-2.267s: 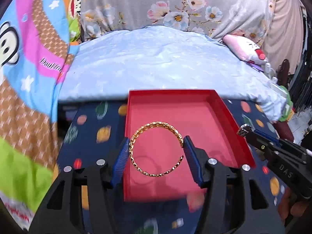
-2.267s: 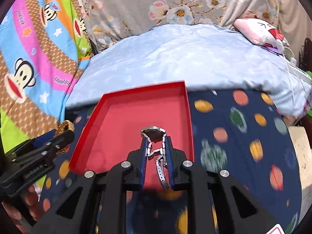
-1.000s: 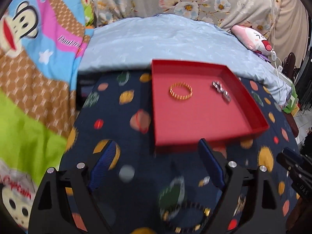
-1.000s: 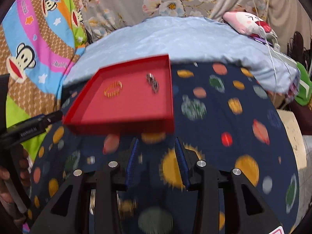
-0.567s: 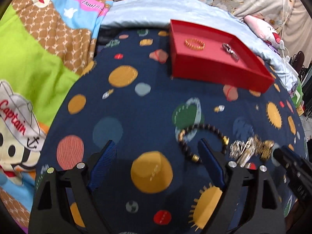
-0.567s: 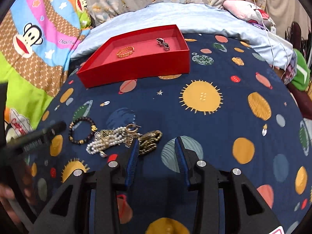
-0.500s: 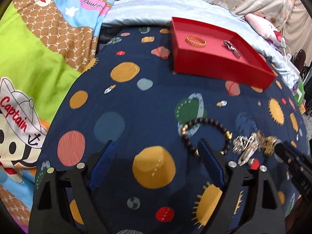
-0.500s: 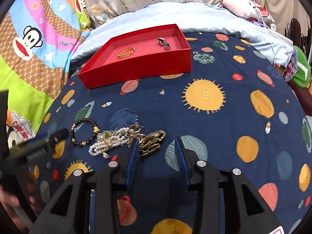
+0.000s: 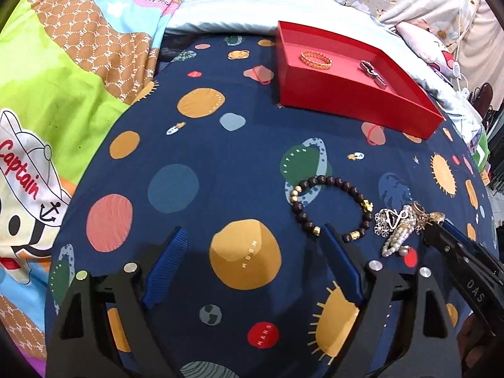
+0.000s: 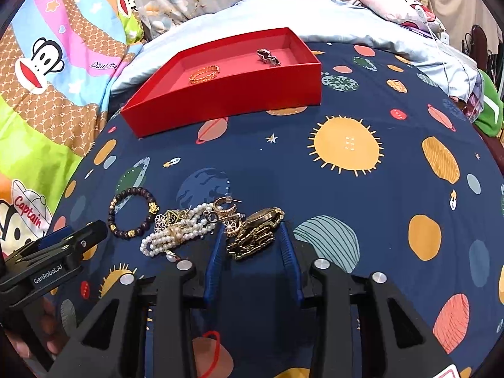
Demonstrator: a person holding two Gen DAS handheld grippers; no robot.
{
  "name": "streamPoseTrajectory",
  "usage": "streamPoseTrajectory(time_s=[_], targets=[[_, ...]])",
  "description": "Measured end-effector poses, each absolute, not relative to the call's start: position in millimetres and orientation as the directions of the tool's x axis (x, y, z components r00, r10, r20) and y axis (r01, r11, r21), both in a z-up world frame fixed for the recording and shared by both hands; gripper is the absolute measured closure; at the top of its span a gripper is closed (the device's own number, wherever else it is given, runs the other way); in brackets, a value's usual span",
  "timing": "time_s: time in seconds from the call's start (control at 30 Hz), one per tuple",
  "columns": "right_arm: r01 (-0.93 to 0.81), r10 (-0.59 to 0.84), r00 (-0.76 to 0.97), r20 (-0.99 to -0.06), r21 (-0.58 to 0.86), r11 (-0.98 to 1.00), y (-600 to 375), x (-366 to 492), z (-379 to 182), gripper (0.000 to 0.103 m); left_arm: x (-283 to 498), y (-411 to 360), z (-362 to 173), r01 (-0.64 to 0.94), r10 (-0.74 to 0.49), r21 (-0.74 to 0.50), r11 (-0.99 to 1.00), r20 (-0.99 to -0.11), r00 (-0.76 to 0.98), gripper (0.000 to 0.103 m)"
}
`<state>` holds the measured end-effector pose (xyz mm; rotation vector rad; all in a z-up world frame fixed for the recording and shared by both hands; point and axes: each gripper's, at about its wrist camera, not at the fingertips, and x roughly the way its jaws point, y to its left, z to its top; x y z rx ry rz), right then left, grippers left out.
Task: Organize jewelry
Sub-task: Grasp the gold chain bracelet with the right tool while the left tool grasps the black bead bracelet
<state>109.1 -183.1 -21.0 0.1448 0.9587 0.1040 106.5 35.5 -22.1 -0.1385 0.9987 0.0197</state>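
A red tray [image 9: 346,94] [image 10: 226,100] at the far side holds a gold bangle [image 9: 315,60] [image 10: 204,74] and a silver watch [image 9: 373,71] [image 10: 267,56]. A dark bead bracelet [image 9: 330,208] [image 10: 132,212] lies on the planet-print cloth beside a heap of pearls [image 10: 176,233] [image 9: 397,233] and earrings. My left gripper [image 9: 255,239] is open and empty, its right finger by the bead bracelet. My right gripper [image 10: 252,230] is open, its fingers on either side of a gold watch [image 10: 256,234], apart from it.
The navy planet-print cloth [image 10: 346,189] covers the bed. A cartoon blanket [image 9: 63,94] lies at the left. A pale blue pillow [image 10: 283,15] and floral bedding are behind the tray.
Both grippers let go of the bangle and the silver watch in the tray, then drew back to the near jewelry heap. The right gripper has closed in around the gold watch.
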Motion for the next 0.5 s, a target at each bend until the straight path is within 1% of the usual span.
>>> streamPoseTrajectory(time_s=[0.03,0.13,0.23,0.27,0.3,0.5], targets=[[-0.025,0.152,0.572,-0.806,0.168,0.985,-184.1,108.9,-21.2,0.077,106.4,34.5,-22.2,-0.078,-0.048,-0.108,0.991,-0.839,0.542,0.020],[-0.023,0.157,0.574,-0.803,0.176,0.984,-188.9,109.0,-22.2,0.084,106.8,31.4,-22.0,-0.071,-0.056,-0.112,0.991,-0.838,0.542,0.020],[-0.016,0.150,0.577,-0.803,0.172,0.985,-192.8,108.2,-22.6,0.087,108.8,28.6,-21.9,-0.062,-0.066,-0.118,0.991,-0.838,0.541,0.020],[-0.016,0.147,0.579,-0.802,0.170,0.985,-193.9,107.6,-22.5,0.091,110.1,27.5,-21.9,-0.060,-0.068,-0.119,0.991,-0.838,0.541,0.020],[-0.009,0.139,0.580,-0.803,0.164,0.986,-195.6,106.5,-22.4,0.092,111.6,26.6,-22.0,-0.059,-0.070,-0.121,0.991,-0.837,0.542,0.020],[0.010,0.129,0.585,-0.801,0.166,0.986,-204.3,100.8,-22.9,0.092,123.3,19.1,-24.0,-0.055,-0.064,-0.112,0.992,-0.834,0.548,0.020]])
